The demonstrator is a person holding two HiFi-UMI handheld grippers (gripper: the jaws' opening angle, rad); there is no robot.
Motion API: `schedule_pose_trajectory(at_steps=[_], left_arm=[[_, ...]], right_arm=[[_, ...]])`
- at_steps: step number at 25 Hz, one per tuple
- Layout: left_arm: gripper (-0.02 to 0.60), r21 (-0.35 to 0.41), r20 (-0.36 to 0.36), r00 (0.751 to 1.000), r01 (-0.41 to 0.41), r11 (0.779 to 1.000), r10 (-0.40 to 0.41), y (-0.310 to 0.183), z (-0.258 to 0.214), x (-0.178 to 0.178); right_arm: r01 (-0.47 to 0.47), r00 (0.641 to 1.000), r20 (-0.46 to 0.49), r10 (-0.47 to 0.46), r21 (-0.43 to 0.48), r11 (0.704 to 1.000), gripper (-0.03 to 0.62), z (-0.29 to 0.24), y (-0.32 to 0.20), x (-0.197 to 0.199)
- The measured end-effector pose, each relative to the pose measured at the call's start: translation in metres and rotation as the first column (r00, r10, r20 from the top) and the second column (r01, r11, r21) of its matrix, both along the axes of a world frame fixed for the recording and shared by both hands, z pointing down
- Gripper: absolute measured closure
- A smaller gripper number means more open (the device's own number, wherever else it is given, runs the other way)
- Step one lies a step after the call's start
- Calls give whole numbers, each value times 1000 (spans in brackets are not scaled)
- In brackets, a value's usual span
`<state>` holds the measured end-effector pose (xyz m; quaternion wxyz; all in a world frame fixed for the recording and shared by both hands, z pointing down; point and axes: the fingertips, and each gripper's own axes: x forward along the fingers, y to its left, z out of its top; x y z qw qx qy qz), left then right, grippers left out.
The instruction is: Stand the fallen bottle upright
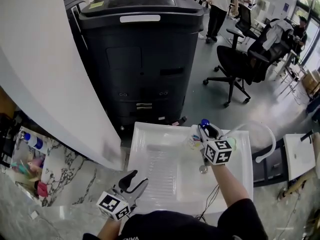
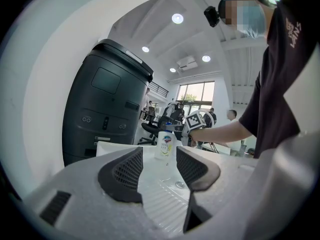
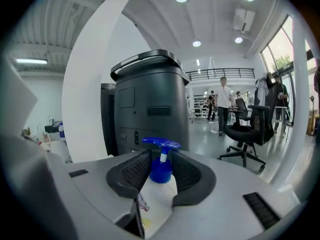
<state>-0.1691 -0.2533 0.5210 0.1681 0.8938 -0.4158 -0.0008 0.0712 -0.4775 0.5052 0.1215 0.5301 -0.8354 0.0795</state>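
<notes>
A white pump bottle [image 3: 156, 191] with a blue pump head [image 3: 161, 159] stands upright between the jaws of my right gripper [image 3: 161, 176], which is shut on it. In the head view that right gripper [image 1: 206, 134] holds the bottle [image 1: 196, 138] over the far right part of the white sink basin [image 1: 150, 149]. The left gripper view shows the same bottle [image 2: 165, 145] upright above the basin, beyond my left gripper [image 2: 159, 166]. My left gripper [image 1: 134, 182] is open and empty at the basin's near left corner.
A large black machine [image 1: 142, 54] stands just behind the basin, and a white wall panel [image 1: 45, 74] rises on the left. The drain [image 1: 202, 169] lies at the basin's right. A white hose [image 1: 265, 139] curves at the right. Office chairs [image 1: 242, 59] and people stand further back.
</notes>
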Motion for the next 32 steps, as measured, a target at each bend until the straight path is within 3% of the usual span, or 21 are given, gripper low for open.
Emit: schedule_pose_trajectory(at_steps=[9,17,23,32], left_arm=[[365,-1,1,1000,-4,1000,4,2,0,0],[365,0,8,1000,-1,1000,1,1,-1,1],[365,1,13,1000,2,1000,-2,2,0,2],[365,2,20,1000,19,1000,-19,6,-1,-1]], right_arm=[[4,983,-182,12,89,996,468,-5,1,14],[4,987,-161,15,116,993,473,-5,6,20],[4,993,-120,7,97,995,422,-3,7,19],[11,976,-219,15,119,993,411,-1,11,18]])
